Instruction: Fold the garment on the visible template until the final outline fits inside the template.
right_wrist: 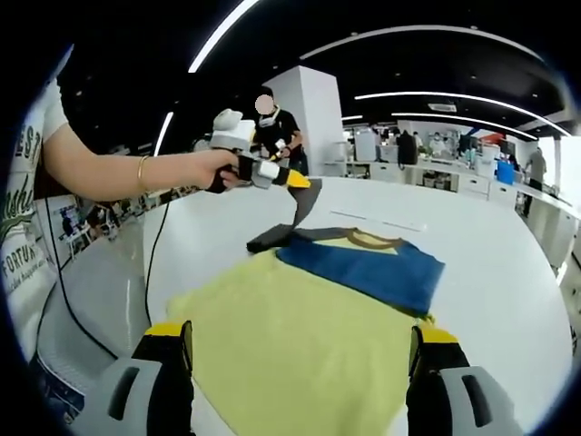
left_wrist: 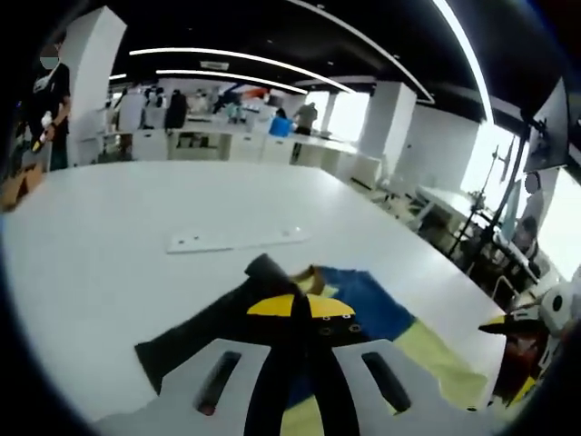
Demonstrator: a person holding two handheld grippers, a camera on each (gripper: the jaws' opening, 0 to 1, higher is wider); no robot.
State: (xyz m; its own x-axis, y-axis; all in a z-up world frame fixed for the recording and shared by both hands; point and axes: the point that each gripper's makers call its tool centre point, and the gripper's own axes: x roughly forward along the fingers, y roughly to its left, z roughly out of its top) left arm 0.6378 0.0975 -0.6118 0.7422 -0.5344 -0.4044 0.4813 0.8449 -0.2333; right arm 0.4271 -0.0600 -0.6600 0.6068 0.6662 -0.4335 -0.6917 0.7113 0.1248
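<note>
On the white desk (right_wrist: 508, 263) we see the yellow-and-blue garment (right_wrist: 318, 336) spread flat; our left gripper (right_wrist: 295, 180) pinches its dark sleeve (right_wrist: 292, 222) aloft, while our right gripper (right_wrist: 300, 359) hovers with jaws spread wide.

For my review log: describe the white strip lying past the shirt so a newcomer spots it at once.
On the big white table, look just beyond the yellow-and-blue shirt. The white strip lies flat there, long and narrow, apart from the cloth; unlike the soft shirt, it is rigid with small dark dots.
</note>
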